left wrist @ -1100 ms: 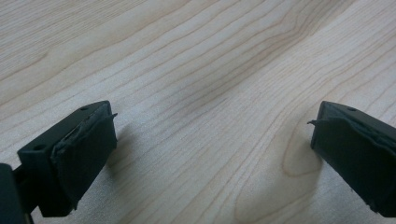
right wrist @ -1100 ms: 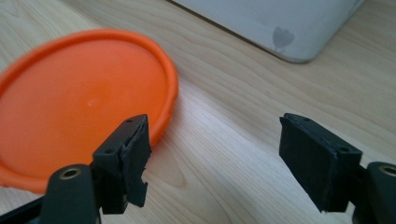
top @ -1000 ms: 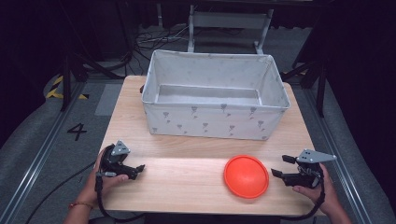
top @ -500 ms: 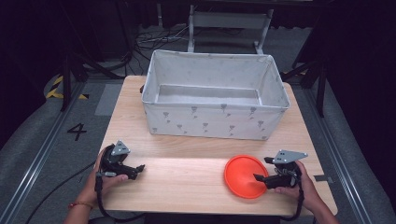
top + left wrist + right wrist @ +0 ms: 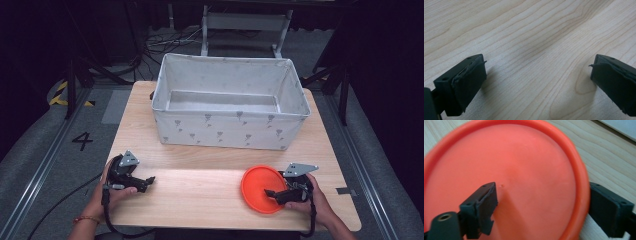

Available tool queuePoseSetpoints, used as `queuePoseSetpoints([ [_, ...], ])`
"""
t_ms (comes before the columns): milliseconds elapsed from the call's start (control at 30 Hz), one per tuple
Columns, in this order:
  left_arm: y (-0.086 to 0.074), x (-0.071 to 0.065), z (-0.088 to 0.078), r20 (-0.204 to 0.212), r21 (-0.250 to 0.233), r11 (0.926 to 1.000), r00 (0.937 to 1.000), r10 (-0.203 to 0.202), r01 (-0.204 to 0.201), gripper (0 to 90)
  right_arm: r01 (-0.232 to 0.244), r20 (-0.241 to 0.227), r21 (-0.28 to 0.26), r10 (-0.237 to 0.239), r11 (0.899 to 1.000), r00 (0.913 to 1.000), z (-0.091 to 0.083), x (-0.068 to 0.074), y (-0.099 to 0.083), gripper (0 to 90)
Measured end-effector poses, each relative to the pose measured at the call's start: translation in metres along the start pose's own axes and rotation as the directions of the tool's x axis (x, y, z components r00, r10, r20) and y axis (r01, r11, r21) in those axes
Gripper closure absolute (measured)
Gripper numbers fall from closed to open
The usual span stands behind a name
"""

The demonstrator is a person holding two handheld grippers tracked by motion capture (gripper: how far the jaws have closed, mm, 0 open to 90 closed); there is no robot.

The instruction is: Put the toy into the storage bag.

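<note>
Lying flat on the pale wooden desk [image 5: 200, 200], an orange disc [image 5: 257, 187] sits in the lower right of the high view, well in front of a white fabric bin [image 5: 230, 132] at the centre. The right hand-held gripper [image 5: 274, 193] reaches over the disc's right edge; in the right gripper view its jaws are spread, one above the disc's face [image 5: 506, 175] and one just outside the rim, not clenched on it. At lower left, the left hand-held gripper [image 5: 149, 180] rests released, jaws wide apart over bare desk [image 5: 534, 50].
</note>
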State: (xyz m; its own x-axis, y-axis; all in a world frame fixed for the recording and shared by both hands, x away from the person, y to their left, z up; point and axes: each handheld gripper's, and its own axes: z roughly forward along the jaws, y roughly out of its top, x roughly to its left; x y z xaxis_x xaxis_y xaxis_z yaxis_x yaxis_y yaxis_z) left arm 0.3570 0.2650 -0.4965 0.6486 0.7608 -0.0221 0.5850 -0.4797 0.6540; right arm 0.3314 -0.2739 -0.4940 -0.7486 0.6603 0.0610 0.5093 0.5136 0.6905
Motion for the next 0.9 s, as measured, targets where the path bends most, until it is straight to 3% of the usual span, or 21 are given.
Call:
queuePoseSetpoints([
  [167,0.0,0.0,0.0,0.0,0.0,1.0,1.0,0.0,0.0,0.6,-0.021,-0.004,0.003,0.021,1.0,0.9998,0.002,-0.004,0.009,33.2],
  [300,0.0,0.0,0.0,0.0,0.0,1.0,1.0,-0.001,0.001,0.6,-0.091,-0.026,-0.028,0.091,0.995,0.9955,0.0,-0.015,0.01,55.1],
  [367,0.0,0.0,0.0,0.0,0.0,1.0,1.0,0.0,0.0,0.6,-0.109,-0.04,-0.027,0.108,0.994,0.9934,-0.001,-0.019,0.011,60.0],
  [567,0.0,0.0,0.0,-0.001,0.0,1.0,1.0,-0.001,0.001,0.6,-0.088,-0.057,-0.05,0.085,0.995,0.9947,-0.009,-0.019,0.022,70.9],
  [667,0.0,0.0,0.0,0.0,0.0,1.0,1.0,-0.001,0.001,0.6,-0.052,-0.059,-0.068,0.048,0.996,0.9971,-0.013,-0.014,0.026,73.2],
  [900,0.0,0.0,0.0,0.0,0.0,1.0,1.0,-0.001,0.001,0.6,-0.023,-0.088,-0.13,0.012,0.991,0.996,-0.028,-0.007,0.034,79.3],
])
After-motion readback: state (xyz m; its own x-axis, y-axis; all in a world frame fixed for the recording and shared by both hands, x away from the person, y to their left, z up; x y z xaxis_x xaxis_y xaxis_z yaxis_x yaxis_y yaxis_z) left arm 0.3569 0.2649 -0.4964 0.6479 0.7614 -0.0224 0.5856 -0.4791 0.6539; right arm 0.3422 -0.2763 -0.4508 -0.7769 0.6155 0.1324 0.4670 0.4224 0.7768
